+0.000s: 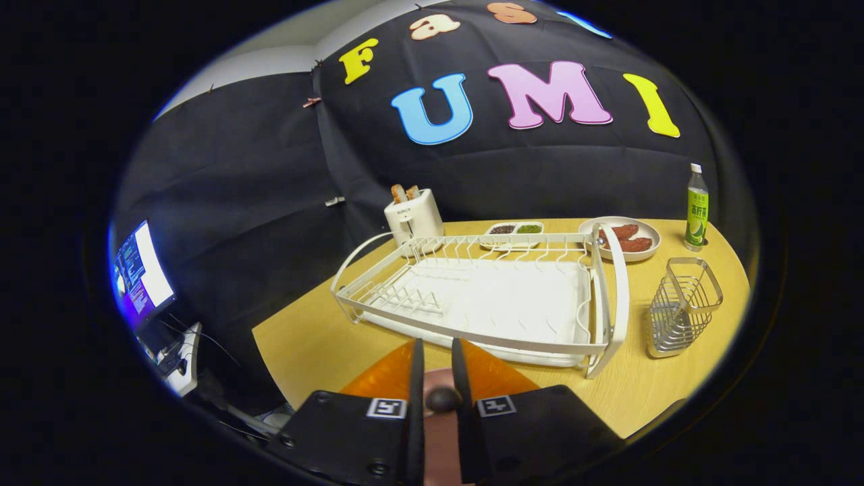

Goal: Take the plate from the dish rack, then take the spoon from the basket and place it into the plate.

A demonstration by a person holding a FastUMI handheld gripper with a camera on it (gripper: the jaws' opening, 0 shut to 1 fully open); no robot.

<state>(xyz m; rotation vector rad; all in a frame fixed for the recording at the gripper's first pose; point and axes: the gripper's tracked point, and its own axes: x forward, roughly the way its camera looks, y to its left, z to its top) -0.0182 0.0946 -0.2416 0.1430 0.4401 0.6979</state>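
My gripper [438, 345] is shut on a brown spoon [442, 432], whose narrow handle with a dark round knob runs between the two fingers. Directly under the fingers an orange plate [381, 378] lies flat on the wooden table [304, 344]; the fingers and the gripper body hide most of it. Just beyond the fingertips stands the white wire dish rack [611, 304], its slots and tray bare. To the right of the rack stands the metal wire basket [682, 307] with nothing visible in it.
Behind the rack stand a white toaster [413, 216] with toast, a small two-part dish [516, 229] and a white plate of sausages [624, 237]. A green bottle [696, 209] is at the far right. A lit monitor [142, 273] stands off the table's left.
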